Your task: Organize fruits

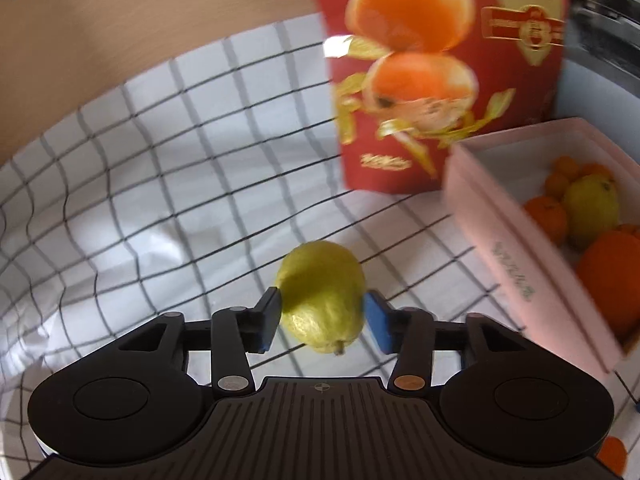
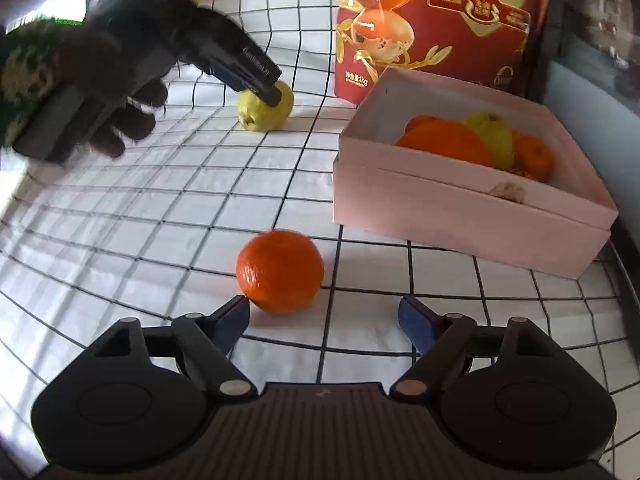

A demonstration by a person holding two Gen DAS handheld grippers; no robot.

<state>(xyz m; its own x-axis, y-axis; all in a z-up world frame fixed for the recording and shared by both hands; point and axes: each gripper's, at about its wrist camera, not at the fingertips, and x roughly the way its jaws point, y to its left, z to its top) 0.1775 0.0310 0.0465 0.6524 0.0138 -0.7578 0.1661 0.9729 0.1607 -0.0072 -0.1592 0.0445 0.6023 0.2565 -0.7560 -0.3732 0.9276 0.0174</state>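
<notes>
A yellow-green lemon (image 1: 320, 280) lies on the checked cloth between the fingers of my left gripper (image 1: 322, 308). The blue pads sit right at its two sides, and I see no squeeze on it. In the right wrist view the same lemon (image 2: 256, 114) rests on the cloth under the left gripper (image 2: 274, 96), held by a dark-gloved hand (image 2: 108, 100). A tangerine (image 2: 280, 270) lies just ahead of my right gripper (image 2: 324, 312), which is open. The tangerine is closer to the left fingertip (image 2: 236, 312) and clear of the right one.
A pink box (image 2: 440, 200) at the right holds several oranges (image 2: 444, 144) and another yellow-green fruit (image 2: 494, 140). A tall red bag (image 2: 436, 20) printed with oranges stands behind it. The white checked cloth (image 2: 120, 220) covers the table; a dark edge runs along the far right.
</notes>
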